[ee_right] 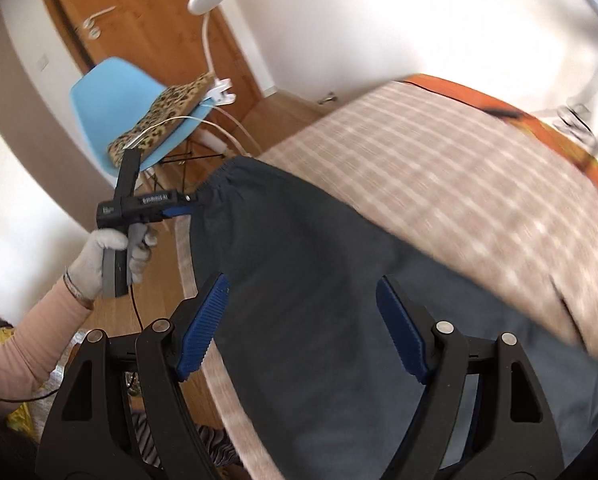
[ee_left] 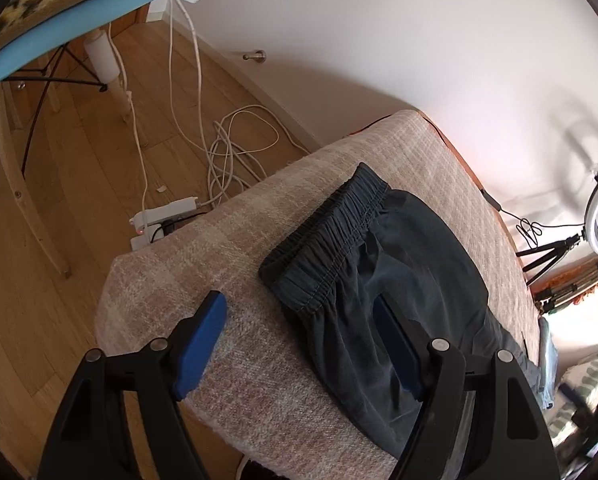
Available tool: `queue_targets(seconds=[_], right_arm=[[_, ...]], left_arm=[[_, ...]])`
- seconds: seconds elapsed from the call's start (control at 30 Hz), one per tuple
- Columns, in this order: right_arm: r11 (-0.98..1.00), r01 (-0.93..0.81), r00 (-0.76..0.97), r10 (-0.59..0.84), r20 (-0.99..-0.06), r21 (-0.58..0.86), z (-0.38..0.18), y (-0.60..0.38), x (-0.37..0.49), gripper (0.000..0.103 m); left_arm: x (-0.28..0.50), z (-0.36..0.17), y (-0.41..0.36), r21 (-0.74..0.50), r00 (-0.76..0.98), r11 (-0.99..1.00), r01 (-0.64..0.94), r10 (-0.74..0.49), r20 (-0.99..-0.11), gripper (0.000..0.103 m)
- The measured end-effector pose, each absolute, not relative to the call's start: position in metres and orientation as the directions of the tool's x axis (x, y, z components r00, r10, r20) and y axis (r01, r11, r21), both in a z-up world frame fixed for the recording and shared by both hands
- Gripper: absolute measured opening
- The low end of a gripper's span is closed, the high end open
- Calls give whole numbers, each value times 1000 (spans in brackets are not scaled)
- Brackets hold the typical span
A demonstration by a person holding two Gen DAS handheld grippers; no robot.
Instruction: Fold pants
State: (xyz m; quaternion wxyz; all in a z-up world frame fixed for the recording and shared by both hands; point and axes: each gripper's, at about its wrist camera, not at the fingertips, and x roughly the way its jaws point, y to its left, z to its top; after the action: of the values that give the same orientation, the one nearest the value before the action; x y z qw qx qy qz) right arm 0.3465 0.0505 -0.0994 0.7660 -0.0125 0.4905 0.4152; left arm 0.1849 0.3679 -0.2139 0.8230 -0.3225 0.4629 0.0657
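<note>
My left gripper (ee_left: 299, 320) hangs with jaws spread and empty at lower centre over the waistband of the dark pants (ee_left: 383, 280) lying on the checked blanket (ee_left: 227, 240), while my right gripper (ee_right: 303, 304) is likewise spread, holding nothing.

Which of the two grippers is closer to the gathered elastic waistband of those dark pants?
Left. The left gripper hovers open right at the gathered elastic waistband of the dark pants. The right gripper hangs open farther down the fabric, away from the waistband.
</note>
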Motion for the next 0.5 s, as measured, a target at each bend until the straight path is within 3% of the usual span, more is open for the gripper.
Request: queue_targets(seconds=[0.5], right_arm=[[437,-765,-144,600,-787,473,-182,259,456,79]], left_arm=[[186,-214,362,-415,605,852,-318,-155,-781,72]])
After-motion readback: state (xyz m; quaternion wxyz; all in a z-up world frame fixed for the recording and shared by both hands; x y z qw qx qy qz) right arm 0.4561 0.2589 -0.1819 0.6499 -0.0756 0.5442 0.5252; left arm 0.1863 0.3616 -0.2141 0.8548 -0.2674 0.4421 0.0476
